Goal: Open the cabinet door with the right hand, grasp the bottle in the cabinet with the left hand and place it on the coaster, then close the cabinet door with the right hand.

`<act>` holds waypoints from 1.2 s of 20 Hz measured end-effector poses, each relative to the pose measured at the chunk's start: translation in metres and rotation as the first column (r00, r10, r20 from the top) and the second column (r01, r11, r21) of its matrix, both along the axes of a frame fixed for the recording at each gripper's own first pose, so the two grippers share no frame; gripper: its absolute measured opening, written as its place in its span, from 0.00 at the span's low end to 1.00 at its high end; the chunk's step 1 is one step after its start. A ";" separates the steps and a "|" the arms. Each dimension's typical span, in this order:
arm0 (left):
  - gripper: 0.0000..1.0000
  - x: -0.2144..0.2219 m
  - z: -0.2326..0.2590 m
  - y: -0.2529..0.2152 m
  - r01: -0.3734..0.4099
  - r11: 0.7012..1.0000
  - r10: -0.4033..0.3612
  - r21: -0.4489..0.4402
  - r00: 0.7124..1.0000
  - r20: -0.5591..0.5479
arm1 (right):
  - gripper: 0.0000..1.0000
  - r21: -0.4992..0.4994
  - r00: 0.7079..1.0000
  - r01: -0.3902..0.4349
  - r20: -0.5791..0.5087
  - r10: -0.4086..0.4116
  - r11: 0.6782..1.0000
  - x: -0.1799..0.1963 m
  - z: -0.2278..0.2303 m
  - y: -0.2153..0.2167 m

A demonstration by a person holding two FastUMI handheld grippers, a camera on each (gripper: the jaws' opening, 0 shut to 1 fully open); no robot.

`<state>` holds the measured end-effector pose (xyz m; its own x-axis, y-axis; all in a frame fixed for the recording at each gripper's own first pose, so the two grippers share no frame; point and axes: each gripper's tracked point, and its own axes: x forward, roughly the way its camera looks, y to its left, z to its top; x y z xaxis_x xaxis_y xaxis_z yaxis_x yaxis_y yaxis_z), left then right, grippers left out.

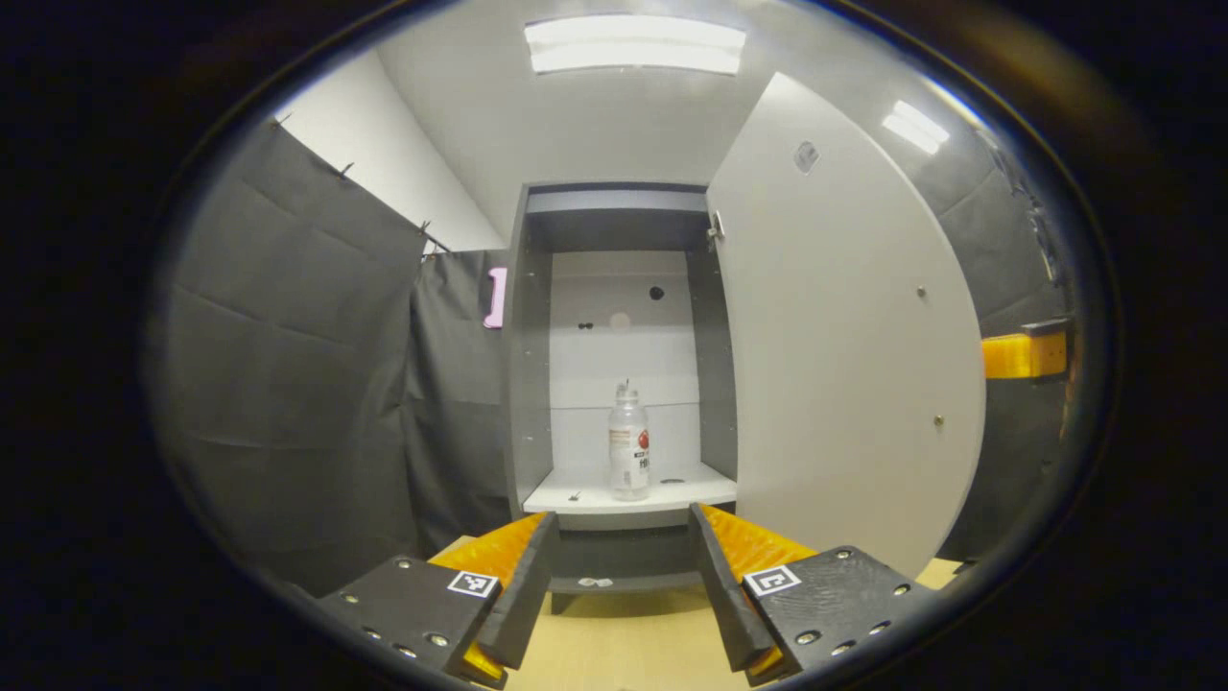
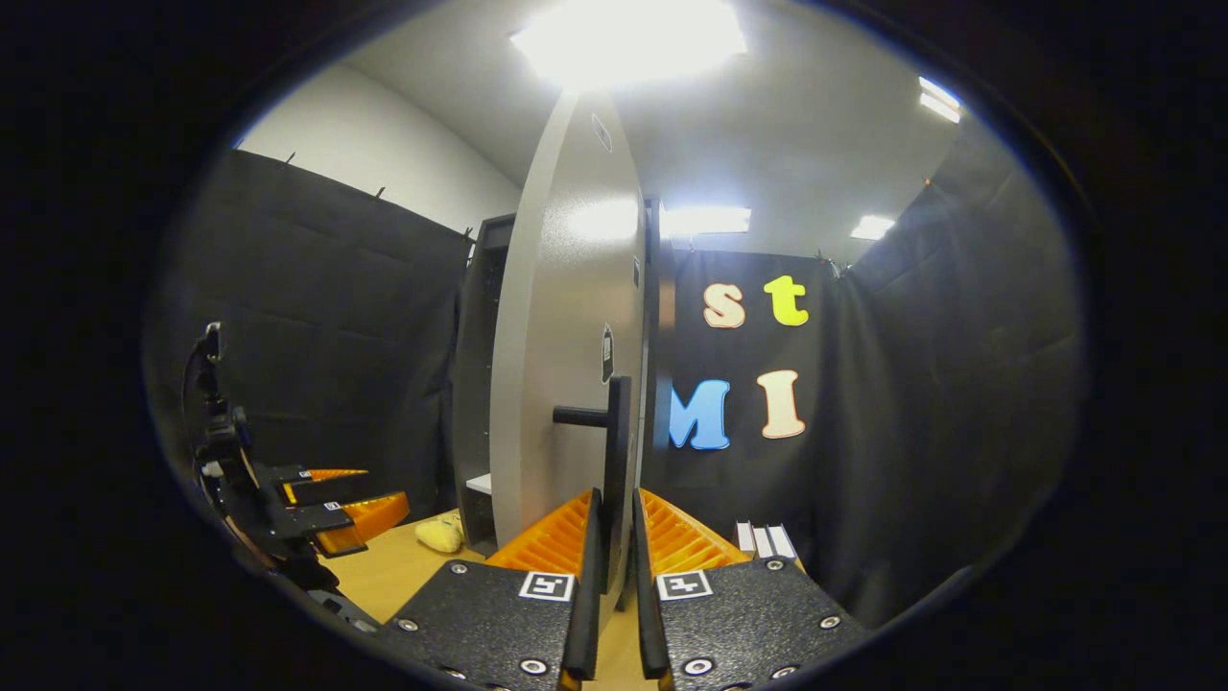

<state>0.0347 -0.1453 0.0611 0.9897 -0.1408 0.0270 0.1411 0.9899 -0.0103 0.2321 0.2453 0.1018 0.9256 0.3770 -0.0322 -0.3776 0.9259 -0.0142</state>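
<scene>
In the left gripper view a clear bottle [image 1: 628, 451] with a white cap and a red-and-white label stands upright on the white shelf [image 1: 585, 494] of the open grey cabinet [image 1: 530, 365]. My left gripper [image 1: 622, 542] is open, below and well short of the bottle. The cabinet door [image 1: 844, 336] is swung wide to the right. An orange finger of the right gripper [image 1: 1025, 355] pokes out past the door's edge. In the right gripper view my right gripper [image 2: 614, 537] is shut on the door's black handle [image 2: 614, 441], the door [image 2: 566, 365] seen edge-on.
A wooden tabletop [image 1: 624, 643] lies under the cabinet. In the right gripper view a yellow soft object [image 2: 439, 536] lies on the table [image 2: 393, 571] near the cabinet's foot, the left gripper [image 2: 331, 504] hangs at far left, and white blocks [image 2: 765, 540] sit at right.
</scene>
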 end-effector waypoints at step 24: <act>0.77 0.242 -0.018 -0.041 0.207 0.976 -0.209 -0.072 0.978 -0.020 | 0.94 -0.082 0.803 0.573 -0.144 -0.578 0.816 -0.041 -0.036 -0.090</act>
